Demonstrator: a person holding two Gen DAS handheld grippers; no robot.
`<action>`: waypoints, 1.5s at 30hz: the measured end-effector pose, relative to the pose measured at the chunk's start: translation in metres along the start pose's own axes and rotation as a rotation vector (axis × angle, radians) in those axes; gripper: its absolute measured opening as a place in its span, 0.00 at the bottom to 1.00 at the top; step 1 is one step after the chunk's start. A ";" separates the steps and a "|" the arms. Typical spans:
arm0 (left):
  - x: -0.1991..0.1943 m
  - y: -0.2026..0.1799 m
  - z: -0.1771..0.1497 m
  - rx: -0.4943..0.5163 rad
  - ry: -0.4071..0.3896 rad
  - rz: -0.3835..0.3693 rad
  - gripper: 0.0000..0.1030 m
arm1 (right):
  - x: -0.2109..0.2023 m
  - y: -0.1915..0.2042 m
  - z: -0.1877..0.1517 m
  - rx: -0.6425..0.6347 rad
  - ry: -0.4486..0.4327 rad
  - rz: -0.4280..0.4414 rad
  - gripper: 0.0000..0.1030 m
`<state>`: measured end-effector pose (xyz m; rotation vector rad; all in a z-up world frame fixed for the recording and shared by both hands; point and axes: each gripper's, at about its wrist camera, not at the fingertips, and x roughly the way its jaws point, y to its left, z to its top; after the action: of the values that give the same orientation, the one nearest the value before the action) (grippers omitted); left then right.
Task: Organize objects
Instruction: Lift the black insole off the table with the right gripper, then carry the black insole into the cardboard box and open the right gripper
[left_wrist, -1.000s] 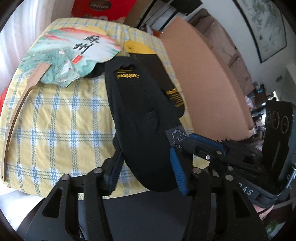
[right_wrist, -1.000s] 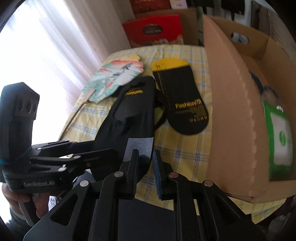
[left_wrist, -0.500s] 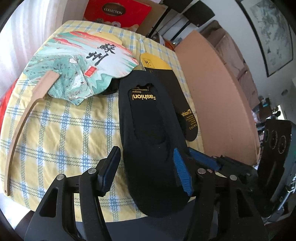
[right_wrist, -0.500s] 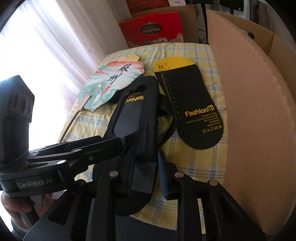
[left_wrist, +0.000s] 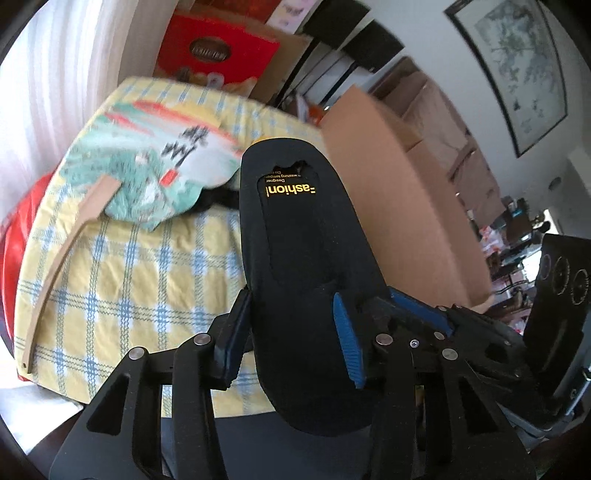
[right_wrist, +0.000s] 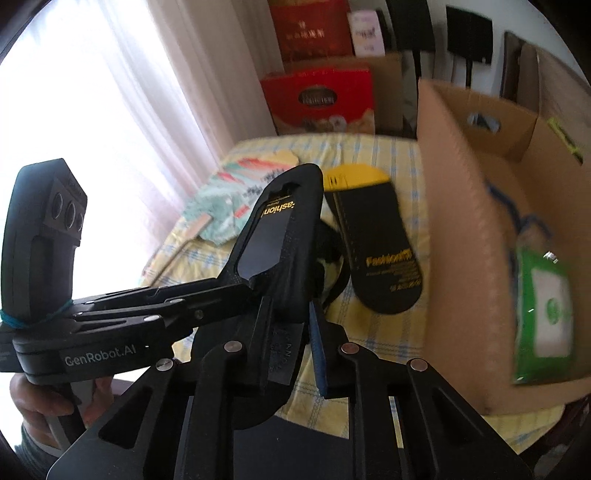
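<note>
Left wrist view: the black sock on its card insert (left_wrist: 299, 258) is held off the checked tablecloth (left_wrist: 129, 266), with the left gripper (left_wrist: 291, 339) spanning its width near the heel; its jaws have just been closing, and the pads appear to press on both edges. In the right wrist view the right gripper (right_wrist: 291, 328) is nearly shut, pinching the same heel end edge-on. The cardboard box (right_wrist: 476, 206) stands just beside. If the two grips are moved unevenly, the card could be bent or twisted. With only the heel gripped, the toe end could be caught on the box wall.
</note>
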<state>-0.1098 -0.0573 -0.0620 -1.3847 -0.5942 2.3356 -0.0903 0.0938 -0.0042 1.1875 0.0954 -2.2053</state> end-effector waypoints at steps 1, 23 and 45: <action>-0.005 -0.005 0.002 0.008 -0.009 -0.006 0.40 | -0.006 -0.001 0.002 0.002 -0.012 0.001 0.17; 0.004 -0.156 0.038 0.223 -0.025 -0.096 0.40 | -0.114 -0.093 0.028 0.113 -0.159 -0.107 0.17; 0.067 -0.231 0.045 0.301 0.031 -0.080 0.40 | -0.130 -0.174 0.019 0.210 -0.190 -0.159 0.17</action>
<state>-0.1590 0.1641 0.0292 -1.2327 -0.2692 2.2255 -0.1486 0.2906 0.0695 1.1042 -0.1271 -2.5070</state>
